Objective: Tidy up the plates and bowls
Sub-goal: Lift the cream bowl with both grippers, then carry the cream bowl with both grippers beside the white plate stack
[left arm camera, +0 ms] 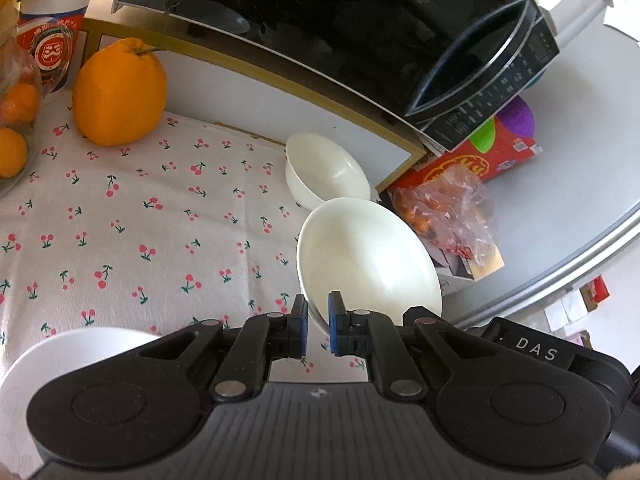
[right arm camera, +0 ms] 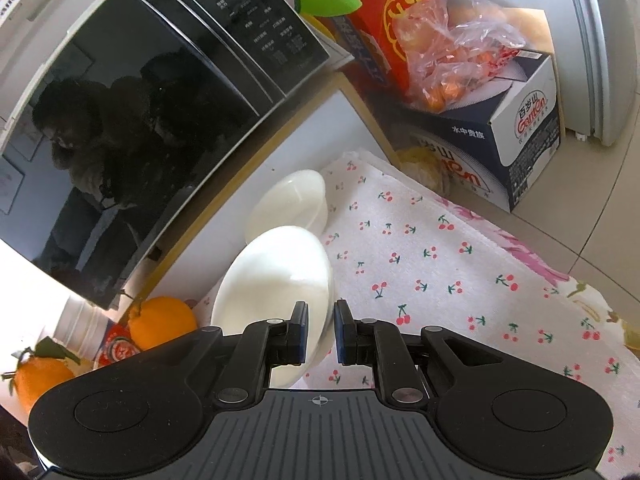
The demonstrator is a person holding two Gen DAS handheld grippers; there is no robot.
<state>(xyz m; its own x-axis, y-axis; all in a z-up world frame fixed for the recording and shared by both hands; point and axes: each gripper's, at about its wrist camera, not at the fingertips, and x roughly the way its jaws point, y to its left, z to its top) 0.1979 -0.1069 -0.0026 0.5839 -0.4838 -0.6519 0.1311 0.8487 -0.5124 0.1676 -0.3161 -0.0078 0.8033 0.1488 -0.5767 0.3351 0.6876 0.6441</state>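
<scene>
In the left wrist view my left gripper (left arm camera: 318,322) is shut on the near rim of a white bowl (left arm camera: 368,256), held tilted above the cherry-print cloth (left arm camera: 140,220). A smaller white bowl (left arm camera: 326,170) stands behind it by the microwave shelf. Another white dish (left arm camera: 60,352) shows at the lower left. In the right wrist view my right gripper (right arm camera: 320,330) is shut on the rim of a white bowl (right arm camera: 276,276), also tilted. A smaller white bowl (right arm camera: 292,202) stands just beyond it on the cloth (right arm camera: 440,280).
A black Midea microwave (left arm camera: 320,20) sits on a gold-edged shelf behind the bowls. A large orange (left arm camera: 120,92) and paper cups (left arm camera: 56,20) stand at the left. A bag of oranges (right arm camera: 452,48), a red box (right arm camera: 384,12) and a water carton (right arm camera: 520,128) lie beyond the cloth's edge.
</scene>
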